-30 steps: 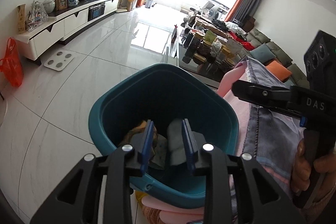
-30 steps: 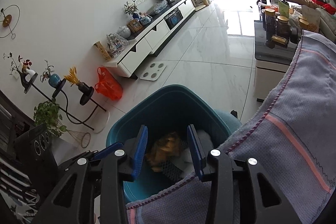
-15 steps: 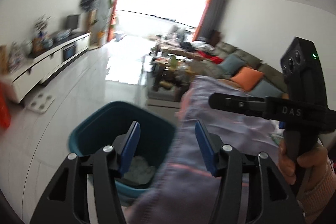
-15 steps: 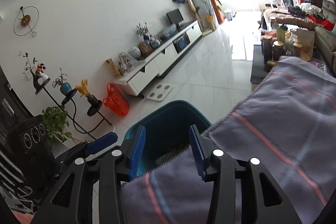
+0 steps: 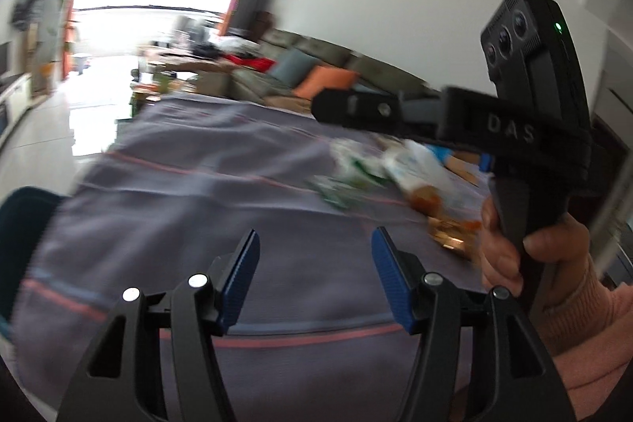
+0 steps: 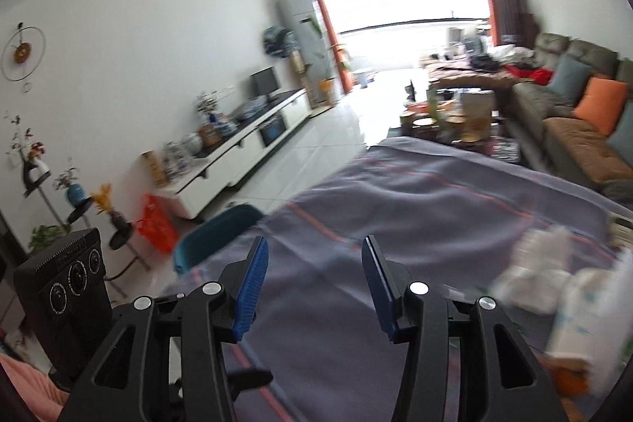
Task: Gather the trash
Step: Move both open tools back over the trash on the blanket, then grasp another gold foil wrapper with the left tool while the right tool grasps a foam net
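Note:
My left gripper (image 5: 315,271) is open and empty above a table under a grey cloth with pink stripes (image 5: 190,208). Blurred trash lies to its right: green-white wrappers (image 5: 348,180), a white packet (image 5: 419,176) and a gold wrapper (image 5: 451,236). My right gripper (image 6: 315,283) is open and empty over the same cloth (image 6: 415,208). White crumpled trash (image 6: 542,271) and a white packet (image 6: 585,319) lie to its right. The teal bin (image 6: 215,238) stands past the table's left edge; it also shows in the left wrist view (image 5: 19,224).
The right hand-held gripper body (image 5: 530,113) shows in the left wrist view. A white TV cabinet (image 6: 237,149), an orange bag (image 6: 156,228), plant stands (image 6: 79,208), a cluttered coffee table (image 6: 455,113) and a sofa (image 6: 585,113) surround the table.
Both grippers have swung up and right, away from the bin's inside to over the table cloth. Both have opened wider. The trash on the table has come into view.

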### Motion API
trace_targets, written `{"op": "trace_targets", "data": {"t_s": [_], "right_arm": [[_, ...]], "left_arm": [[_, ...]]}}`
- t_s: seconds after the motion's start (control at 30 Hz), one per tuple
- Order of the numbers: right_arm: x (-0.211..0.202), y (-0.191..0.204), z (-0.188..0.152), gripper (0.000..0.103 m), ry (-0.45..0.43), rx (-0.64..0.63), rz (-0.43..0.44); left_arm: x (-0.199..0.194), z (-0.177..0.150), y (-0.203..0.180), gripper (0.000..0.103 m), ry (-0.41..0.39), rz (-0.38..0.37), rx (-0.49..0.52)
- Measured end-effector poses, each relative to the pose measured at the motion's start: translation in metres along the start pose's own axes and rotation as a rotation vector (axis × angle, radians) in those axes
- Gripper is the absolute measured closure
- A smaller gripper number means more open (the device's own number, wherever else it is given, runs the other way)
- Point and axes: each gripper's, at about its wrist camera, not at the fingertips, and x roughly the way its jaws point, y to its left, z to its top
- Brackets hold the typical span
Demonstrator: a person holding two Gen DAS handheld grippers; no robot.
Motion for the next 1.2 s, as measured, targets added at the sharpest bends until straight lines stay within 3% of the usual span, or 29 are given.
{"op": "trace_targets", "data": {"t_s": [0.37,0.57,0.77,0.93,0.97,1.0,1.2], "right_arm": [[-0.075,-0.089,-0.033,0.052,-0.066,0.135,-0.262],[-0.094,-0.117,-0.043,0.051,-0.094,0.188,-0.323],[-0.098,-0.129,-0.050,0.051,-0.095,0.206,-0.335],[-0.088,-0.135,-0.056,0.051,-0.066,0.204,-0.332],[-0.085,-0.136,-0.057,0.051,-0.060,0.205,-0.328],[-0.083,-0.137,-0.058,0.051,-0.055,0.207,-0.324],[-0.067,-0.134,-0.055,0.051,-0.031,0.166,-0.353]], "left_arm": [[0.065,-0.013,-0.077,0.042,0.156,-0.255,0.089],[0.092,-0.015,-0.108,0.042,0.222,-0.307,0.114],[0.118,-0.012,-0.120,0.044,0.280,-0.305,0.103],[0.131,-0.011,-0.116,0.067,0.312,-0.273,0.065],[0.133,-0.011,-0.116,0.078,0.315,-0.264,0.068],[0.135,-0.012,-0.115,0.084,0.319,-0.260,0.065],[0.124,-0.012,-0.111,0.091,0.282,-0.231,0.073]]}}
